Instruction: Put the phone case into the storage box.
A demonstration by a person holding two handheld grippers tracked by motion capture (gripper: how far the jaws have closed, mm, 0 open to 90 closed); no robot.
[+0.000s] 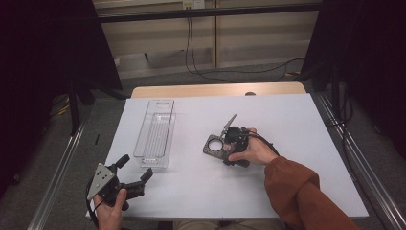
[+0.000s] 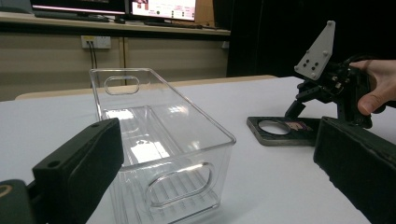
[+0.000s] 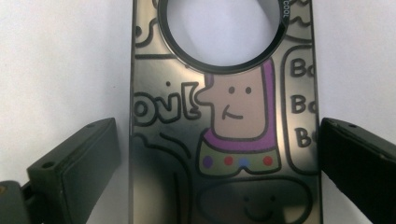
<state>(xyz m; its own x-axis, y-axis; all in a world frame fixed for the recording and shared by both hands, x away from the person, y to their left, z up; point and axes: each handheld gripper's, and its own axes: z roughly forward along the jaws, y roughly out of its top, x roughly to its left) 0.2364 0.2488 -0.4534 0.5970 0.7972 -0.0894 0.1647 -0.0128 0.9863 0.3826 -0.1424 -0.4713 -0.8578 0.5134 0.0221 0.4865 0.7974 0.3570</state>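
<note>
A person sits at a table covered by a white sheet [image 1: 287, 124], holding a two-jaw gripper in each hand. The right gripper [image 1: 229, 146] hovers over a dark phone case [image 3: 224, 140] with a round camera cut-out and cartoon drawings; its jaws stand apart on either side of the case, not yet touching it. The case lies flat near the middle of the sheet, to the right of an empty clear plastic bin [image 1: 155, 134]. The left gripper [image 1: 136, 175] rests at the near left edge, jaws apart and holding nothing. Judging from this, the pick-up is only starting, and nothing is in the bin yet. Beyond the table are a pale panelled wall, hanging cables and dark curtains.
</note>
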